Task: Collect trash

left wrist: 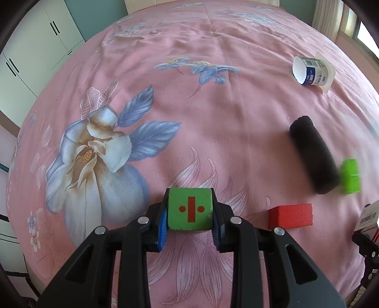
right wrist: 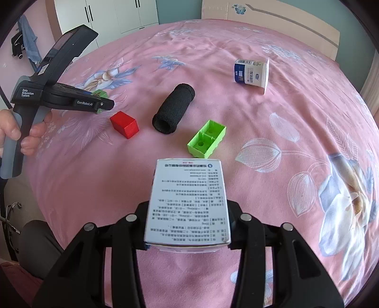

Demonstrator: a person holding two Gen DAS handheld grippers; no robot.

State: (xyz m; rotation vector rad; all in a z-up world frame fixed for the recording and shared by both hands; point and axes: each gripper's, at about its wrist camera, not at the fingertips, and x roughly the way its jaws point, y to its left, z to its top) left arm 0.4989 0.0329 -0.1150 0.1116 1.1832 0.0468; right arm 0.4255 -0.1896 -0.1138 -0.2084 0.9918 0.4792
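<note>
Boxy printed carton [right wrist: 187,203]; foam cube [left wrist: 189,208].

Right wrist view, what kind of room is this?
Most likely a bedroom: the things lie on a bed with a pink floral sheet, a headboard stands at its far end, and white wardrobe doors line the wall behind.

Pink flowered bedspread [left wrist: 213,118] spreads under and ahead of left gripper [left wrist: 190,213]. White wardrobe [left wrist: 35,47] far ahead, to its left. Curtain [left wrist: 328,16] far ahead, right. Headboard [right wrist: 272,21] beyond bed, ahead of right gripper [right wrist: 187,227]. Blue cloth [right wrist: 28,40] hangs far left.
</note>
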